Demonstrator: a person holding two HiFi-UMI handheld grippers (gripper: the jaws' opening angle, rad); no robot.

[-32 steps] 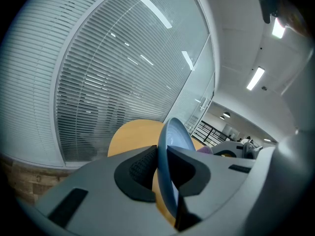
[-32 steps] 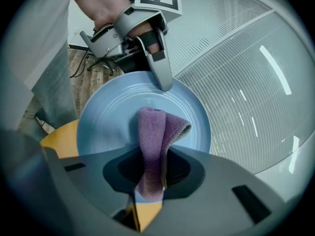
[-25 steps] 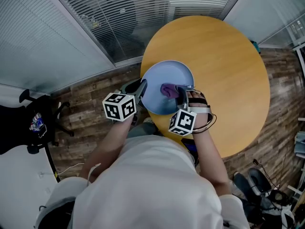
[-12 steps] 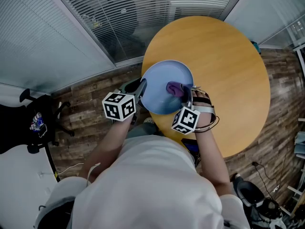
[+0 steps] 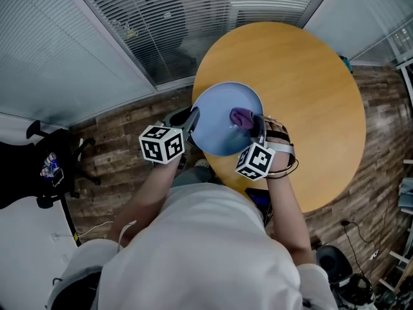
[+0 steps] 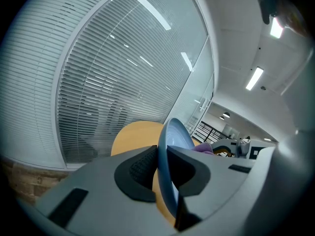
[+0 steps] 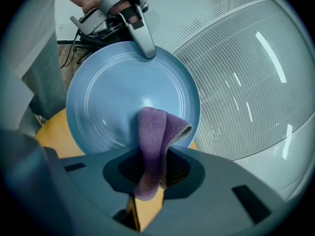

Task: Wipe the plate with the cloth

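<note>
left claw clamps plate rim | right claw presses cloth on plate

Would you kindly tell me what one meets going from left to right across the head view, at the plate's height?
Black chair → left gripper → plate → cloth → bare tabletop.

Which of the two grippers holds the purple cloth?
The right gripper: its jaws are shut on the purple cloth, which lies against the blue plate. The left gripper instead clamps the plate's rim.
</note>
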